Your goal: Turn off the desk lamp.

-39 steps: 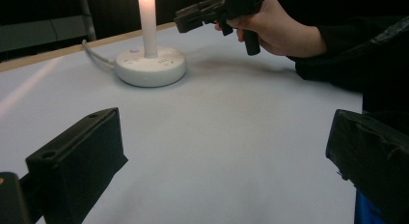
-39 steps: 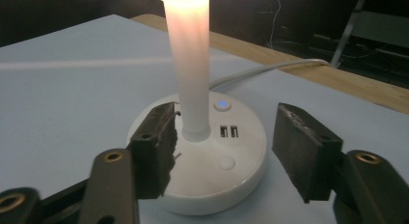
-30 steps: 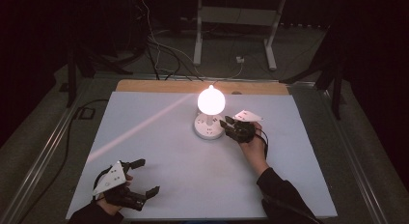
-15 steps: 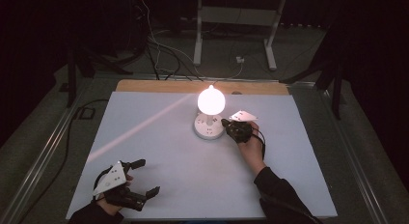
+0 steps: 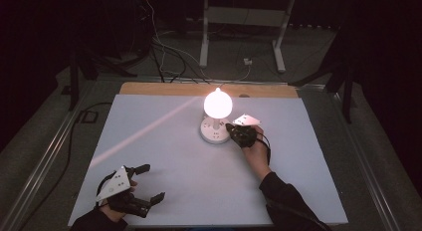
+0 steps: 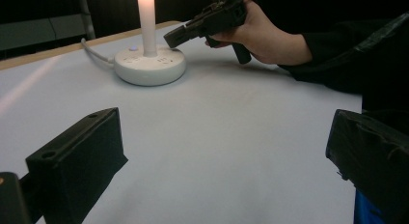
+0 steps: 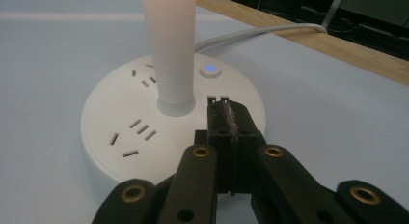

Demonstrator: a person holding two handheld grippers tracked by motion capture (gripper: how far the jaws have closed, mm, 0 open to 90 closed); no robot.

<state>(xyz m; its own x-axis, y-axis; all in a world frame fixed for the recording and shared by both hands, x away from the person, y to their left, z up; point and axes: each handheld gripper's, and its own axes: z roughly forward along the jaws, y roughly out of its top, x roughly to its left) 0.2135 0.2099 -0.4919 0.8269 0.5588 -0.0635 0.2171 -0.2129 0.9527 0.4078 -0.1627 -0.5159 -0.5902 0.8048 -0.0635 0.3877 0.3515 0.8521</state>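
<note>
A round white lamp base (image 5: 214,130) with sockets on its top is seen standing toward the far middle of the white worktop (image 5: 164,156), with a lit globe (image 5: 218,103) carried above it on a white stem (image 7: 169,50). In the right gripper view, a small button with a blue light (image 7: 208,69) is seen on the base just beyond the stem, and a white cable (image 7: 255,33) is led from the base toward the wooden far edge (image 5: 164,89). The right gripper (image 5: 230,127) is held low over the near right part of the base, its jaws clenched together with nothing between them; their tips are placed over the base's top close to the button, though contact cannot be told. The left gripper (image 5: 148,182) is kept well apart at the near left corner of the worktop, its jaws spread wide and empty.
</note>
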